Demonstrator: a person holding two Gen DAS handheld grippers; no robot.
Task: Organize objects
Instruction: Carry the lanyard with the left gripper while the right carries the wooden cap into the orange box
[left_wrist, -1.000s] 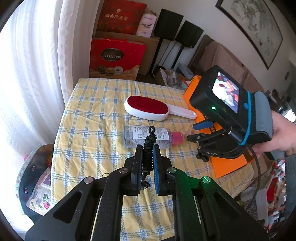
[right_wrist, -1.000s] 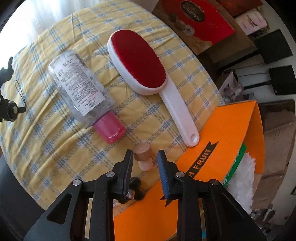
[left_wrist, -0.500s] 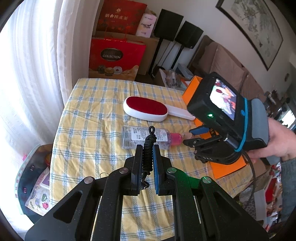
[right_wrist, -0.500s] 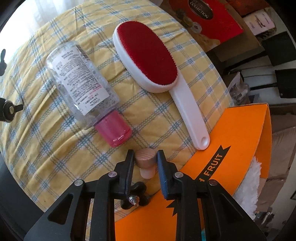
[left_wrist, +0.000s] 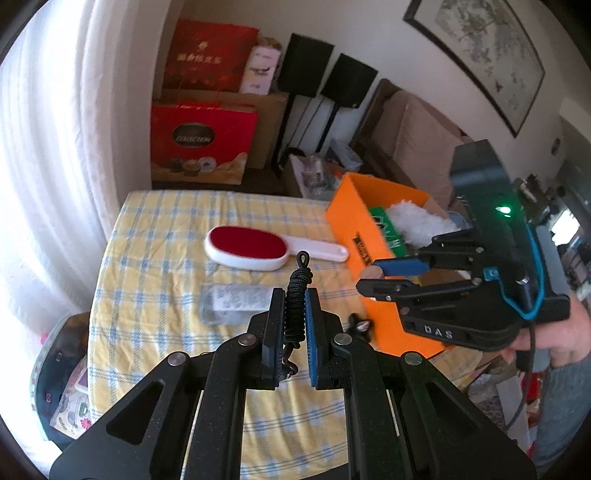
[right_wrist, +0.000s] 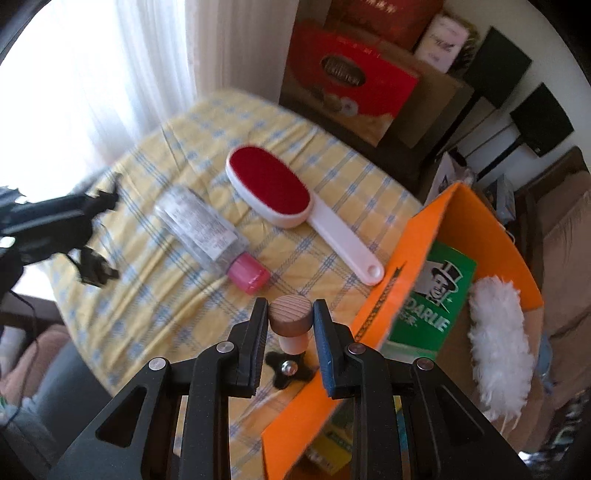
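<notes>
My right gripper (right_wrist: 290, 315) is shut on a wooden-topped cork stopper (right_wrist: 290, 318) and holds it above the table edge beside the orange box (right_wrist: 417, 251); the same gripper (left_wrist: 369, 275) shows at the right of the left wrist view. A black braided cord (left_wrist: 296, 295) is pinched in my shut left gripper (left_wrist: 293, 299), its loop sticking up. On the yellow checked tablecloth (right_wrist: 155, 295) lie a clear bottle with a pink cap (right_wrist: 207, 236) and a red lint brush with a white handle (right_wrist: 291, 201). A black star knob (right_wrist: 288, 369) lies under the stopper.
The orange box holds a green toothpaste carton (right_wrist: 432, 291) and a white fluffy duster (right_wrist: 495, 332). Red gift boxes (left_wrist: 203, 144) and black speakers (left_wrist: 325, 77) stand behind the table. A white curtain (left_wrist: 55, 147) hangs at the left. A person's hand (left_wrist: 550, 339) grips the right tool.
The right gripper has risen off the table with the stopper and tilted up, so the box's inside now shows. The left gripper has lifted a little with the cord.
</notes>
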